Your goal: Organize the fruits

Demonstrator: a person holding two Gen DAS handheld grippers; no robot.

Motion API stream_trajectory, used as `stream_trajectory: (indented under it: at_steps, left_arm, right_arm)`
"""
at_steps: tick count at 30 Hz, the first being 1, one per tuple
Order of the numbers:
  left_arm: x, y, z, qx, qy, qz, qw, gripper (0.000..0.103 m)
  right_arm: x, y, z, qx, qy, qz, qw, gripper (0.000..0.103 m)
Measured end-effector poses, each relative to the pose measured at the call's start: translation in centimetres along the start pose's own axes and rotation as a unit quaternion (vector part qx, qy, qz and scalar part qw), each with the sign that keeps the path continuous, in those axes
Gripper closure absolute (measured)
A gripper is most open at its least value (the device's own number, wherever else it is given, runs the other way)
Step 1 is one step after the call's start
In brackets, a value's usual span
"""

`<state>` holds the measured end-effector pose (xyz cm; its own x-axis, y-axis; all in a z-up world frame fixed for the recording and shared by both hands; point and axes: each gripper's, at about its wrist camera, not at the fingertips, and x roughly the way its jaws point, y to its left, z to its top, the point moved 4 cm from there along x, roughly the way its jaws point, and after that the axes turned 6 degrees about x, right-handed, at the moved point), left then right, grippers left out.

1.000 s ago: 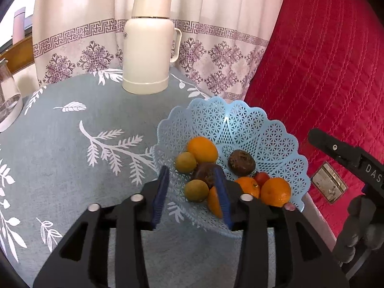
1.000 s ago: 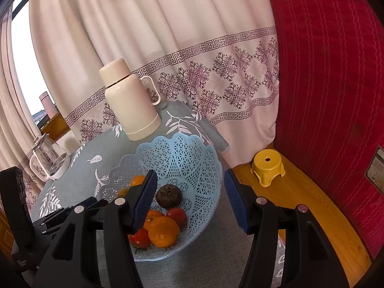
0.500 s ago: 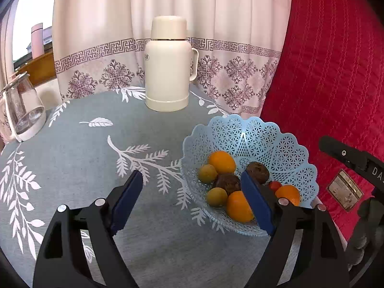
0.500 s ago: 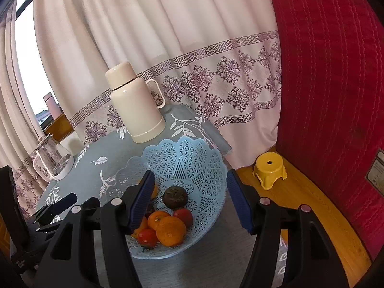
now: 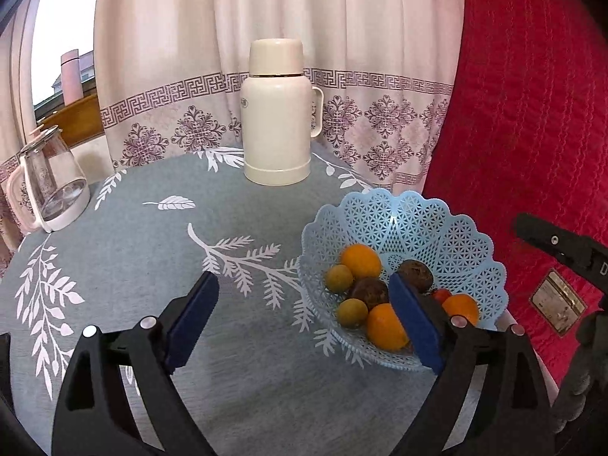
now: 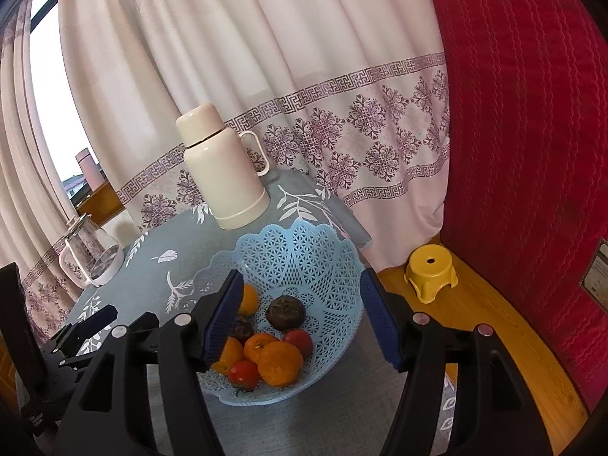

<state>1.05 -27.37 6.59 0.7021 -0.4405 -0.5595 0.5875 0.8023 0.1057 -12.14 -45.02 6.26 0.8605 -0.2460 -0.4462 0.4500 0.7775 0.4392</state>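
The left gripper (image 5: 300, 323) has pulled back and up from the basket (image 5: 448, 224) during the last second, and its jaws have spread from half closed to wide apart, with nothing between them. I judge that it let go of a fruit there, so this placing step looks finished. All the fruit I can see lies in the basket: oranges (image 5: 361, 260), small green fruits (image 5: 339, 278), two dark brown ones (image 5: 416, 274) and something red.

The left gripper now hovers above the grey tablecloth (image 5: 152, 250), tilted down, with the basket just ahead to its right. Farther ahead stands a cream flask (image 5: 276, 129), and far to the left a glass jug (image 5: 51, 186).

The right gripper (image 6: 300, 319) has hardly moved. It hangs released and empty above the basket (image 6: 304, 250), pointing down into it. Beyond it to the right, a yellow stool (image 6: 431, 277) stands on the floor.
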Motion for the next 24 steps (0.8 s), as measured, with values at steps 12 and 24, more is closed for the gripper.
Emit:
stream_trajectory:
  at_steps: [12,24]
  left_arm:
    - [-0.7,0.1,-0.3,0.006,-0.005,0.024,0.9997,0.004]
    - [-0.7,0.3,-1.1,0.036,0.001,0.074,0.9966,0.003]
  right_arm:
    - [-0.2,-0.1,-0.5,-0.016,0.017,-0.001,1.0,0.021]
    - [0.6,0.5,-3.8,-0.084,0.085,-0.024,0.993,0.019]
